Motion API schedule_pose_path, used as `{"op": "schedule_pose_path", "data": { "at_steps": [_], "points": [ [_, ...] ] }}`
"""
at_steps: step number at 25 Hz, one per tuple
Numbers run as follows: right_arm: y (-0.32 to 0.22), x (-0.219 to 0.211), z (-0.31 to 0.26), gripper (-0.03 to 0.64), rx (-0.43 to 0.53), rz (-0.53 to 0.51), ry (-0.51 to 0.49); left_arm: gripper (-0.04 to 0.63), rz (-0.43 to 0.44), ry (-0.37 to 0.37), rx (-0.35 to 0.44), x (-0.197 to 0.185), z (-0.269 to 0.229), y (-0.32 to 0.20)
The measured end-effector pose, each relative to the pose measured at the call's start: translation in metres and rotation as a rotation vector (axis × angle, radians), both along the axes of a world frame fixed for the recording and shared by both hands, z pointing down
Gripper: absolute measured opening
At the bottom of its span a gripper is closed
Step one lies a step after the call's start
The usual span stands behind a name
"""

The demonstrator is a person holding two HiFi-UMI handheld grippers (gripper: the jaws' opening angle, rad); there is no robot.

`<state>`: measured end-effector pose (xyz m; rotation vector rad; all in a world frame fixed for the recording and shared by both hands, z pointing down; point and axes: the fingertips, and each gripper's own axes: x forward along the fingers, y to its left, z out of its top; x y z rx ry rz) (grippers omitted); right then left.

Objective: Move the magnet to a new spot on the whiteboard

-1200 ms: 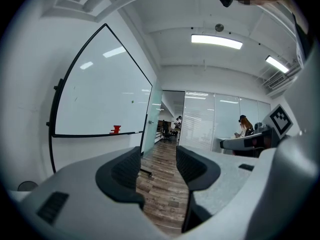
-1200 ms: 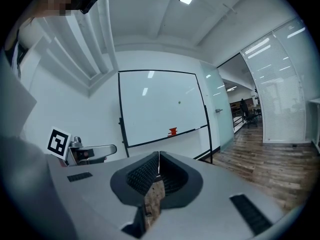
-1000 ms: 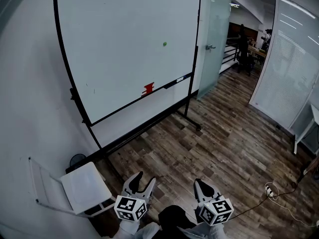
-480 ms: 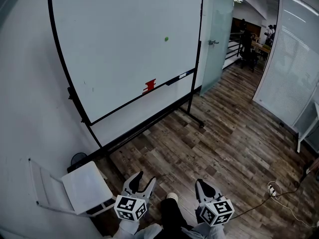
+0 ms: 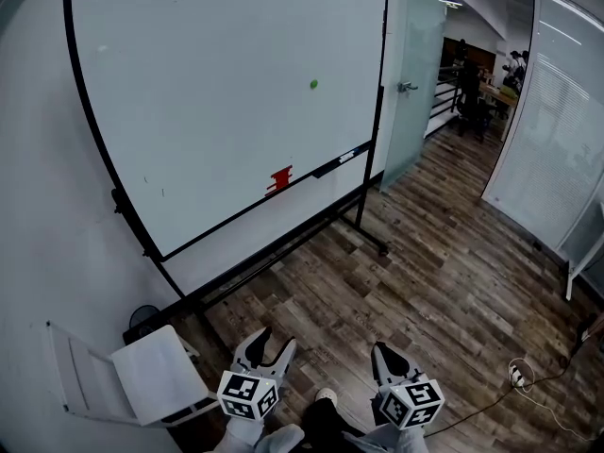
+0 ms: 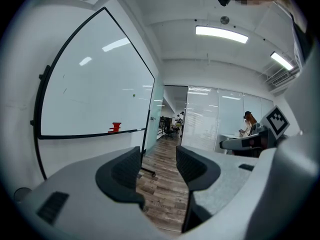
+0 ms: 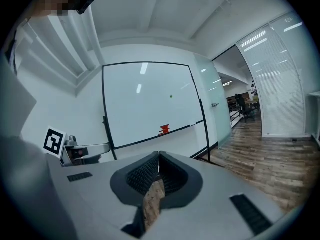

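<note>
While both grippers hang low in front of me, well apart from the board, the task stands at its approach step, with nothing grasped yet.

Far left: a white chair (image 5: pixel 156 376) stands against the wall, clear of my path.

Whiteboard (image 5: pixel 208 92): upright on its wheeled stand, with a bare surface on every side of the target.

Left gripper (image 5: pixel 272 340): its fingers (image 6: pixel 122 171) stand moderately apart with only wooden floor (image 5: pixel 425 272) showing between them. Empty.

Board tray: a small red item (image 5: pixel 279 179) sits on the lower ledge. It is too small to identify and is not my concern.

Magnet (image 5: pixel 313 84): a small green dot stuck on the right half of the board, high above the red item and near the right frame edge. Untouched.

Right gripper (image 5: pixel 385 352): its fingers (image 7: pixel 145 176) are pressed together at the tips, with nothing between them.

Assessment: the next move calls for stepping up to the board, raising one gripper to the magnet's height and spreading its fingers around the dot. The right gripper is nearer that side but must open first. The magnet is small and flat, so I judge the pinch needs a square, careful line-up.
</note>
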<state>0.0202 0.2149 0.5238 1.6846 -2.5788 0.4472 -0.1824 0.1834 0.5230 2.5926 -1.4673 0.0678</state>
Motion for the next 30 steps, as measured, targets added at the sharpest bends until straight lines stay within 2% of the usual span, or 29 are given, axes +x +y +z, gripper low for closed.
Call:
{"op": "schedule_pose_path", "data": {
  "at_steps": [15,26,30],
  "points": [
    [-0.141,0.024,-0.021,0.028,0.029,-0.052,0.034,0.218,-0.042,0.006,0.028,0.021,-0.018,-0.133],
    [-0.197,0.049,-0.014,0.028,0.029,-0.041,-0.004,0.218,-0.040,-0.008,0.028,0.043,-0.013,-0.187],
    [-0.212,0.055,-0.017,0.028,0.041,-0.054,0.019,0.218,-0.051,-0.004,0.033,0.047,-0.015,-0.197]
  ]
}}
